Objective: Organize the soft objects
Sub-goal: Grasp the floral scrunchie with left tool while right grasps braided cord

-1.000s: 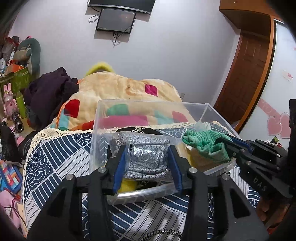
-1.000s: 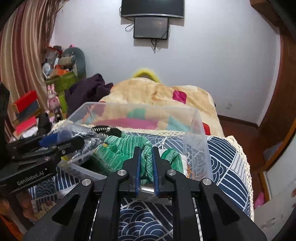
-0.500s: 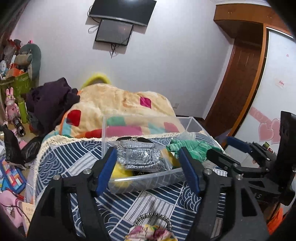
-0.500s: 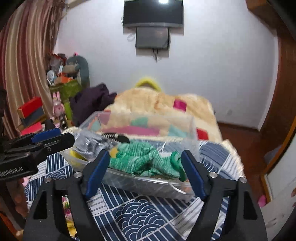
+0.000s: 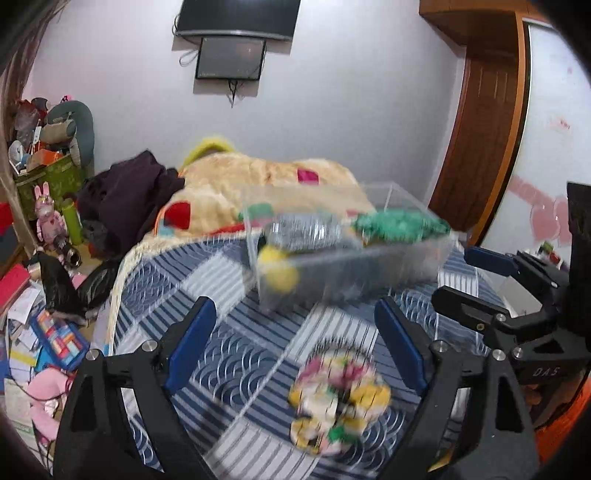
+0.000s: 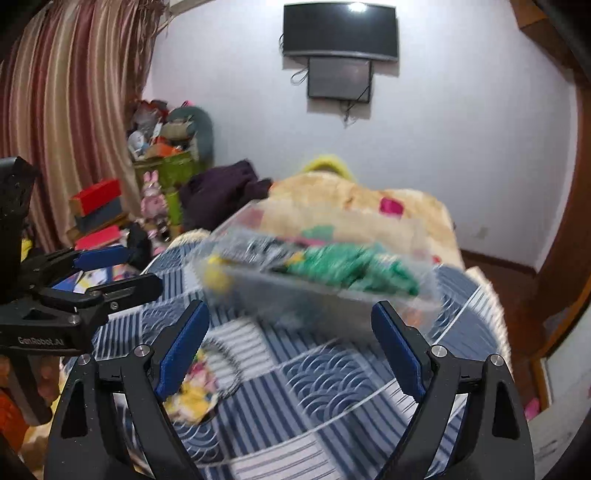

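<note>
Bedroom, white wall, dark wall-mounted screen [image 6: 340, 31], striped curtain [image 6: 70, 92] at left. Bed under blue-and-white wave-patterned bedspread [image 6: 332, 376]; beige blanket with coloured patches [image 5: 258, 177] heaped at far end.

Clear rectangular plastic bin [image 5: 354, 269] on bedspread near middle, blurred. Inside: green knitted cloth [image 5: 399, 223] at right, silver shiny pouch [image 5: 306, 230] at left, yellow soft ball [image 5: 277, 273] in near-left corner. Floral multicoloured fabric bundle [image 5: 338, 402] loose on bedspread, near edge.

Left gripper [image 5: 295, 347] spread wide, empty, over bundle. Right gripper [image 6: 291, 347] spread wide, empty, before bin.
</note>
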Demonstrator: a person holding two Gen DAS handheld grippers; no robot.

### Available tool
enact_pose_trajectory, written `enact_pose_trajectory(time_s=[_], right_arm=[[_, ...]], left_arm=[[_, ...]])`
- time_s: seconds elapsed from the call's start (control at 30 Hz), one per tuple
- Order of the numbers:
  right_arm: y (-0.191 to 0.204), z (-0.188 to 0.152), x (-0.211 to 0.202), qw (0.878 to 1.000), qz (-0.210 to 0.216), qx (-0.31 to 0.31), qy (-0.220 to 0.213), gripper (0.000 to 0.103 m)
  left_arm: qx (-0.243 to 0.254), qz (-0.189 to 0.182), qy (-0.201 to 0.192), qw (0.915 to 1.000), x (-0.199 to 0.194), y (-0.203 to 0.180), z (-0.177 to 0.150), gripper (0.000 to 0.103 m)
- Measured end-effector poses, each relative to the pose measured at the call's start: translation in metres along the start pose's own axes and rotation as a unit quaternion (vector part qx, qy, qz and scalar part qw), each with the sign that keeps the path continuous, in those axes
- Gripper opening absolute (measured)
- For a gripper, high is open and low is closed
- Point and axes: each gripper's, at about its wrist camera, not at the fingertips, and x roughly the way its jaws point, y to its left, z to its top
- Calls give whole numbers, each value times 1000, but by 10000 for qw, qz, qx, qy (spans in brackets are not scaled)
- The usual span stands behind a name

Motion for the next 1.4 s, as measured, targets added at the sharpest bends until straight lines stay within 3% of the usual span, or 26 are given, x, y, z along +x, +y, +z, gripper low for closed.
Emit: enact_pose_trajectory(time_s=[0.2, 0.3, 0.4, 0.47, 0.57, 0.6, 0.63, 0.67, 0.77, 0.87, 1.4], right_arm=[[7, -20, 27, 9980, 321, 44, 533, 83], [9, -23, 44, 9953, 431, -14, 863, 67], [11, -23, 64, 9901, 558, 22, 1286, 52], [13, -22, 75, 9873, 664, 18, 1442, 46], [21, -21, 86, 9853, 697, -98, 1554, 37], [24, -22, 86, 9852, 708, -169, 1550, 30], [28, -22, 87, 9850, 699, -266, 1556, 16], [32, -25, 89, 9842, 690, -364, 1588, 12], [38, -29, 86, 9854, 644, -506, 1492, 9], [34, -31, 83, 9864, 658, -400, 1455, 8], [-8, -14, 15, 9980, 340, 288, 448, 7]], left_arm=[[-105, -59, 548, 9984, 20, 6, -39, 88], [-153, -120, 754, 9970, 30, 7, -55, 86], [-82, -176, 859, 9961, 35, 4, -65, 75], [-15, -187, 916, 9956, 39, -1, -69, 67], [127, -134, 846, 9962, 37, -3, -72, 61], [137, -168, 835, 9963, 36, -3, -72, 57], [125, -219, 838, 9962, 36, -2, -72, 52], [107, -234, 830, 9962, 36, -1, -72, 46], [53, -306, 817, 9962, 37, 1, -71, 28], [21, -331, 809, 9962, 37, 1, -69, 17], [158, -391, 81, 9991, 8, -16, -25, 13]])
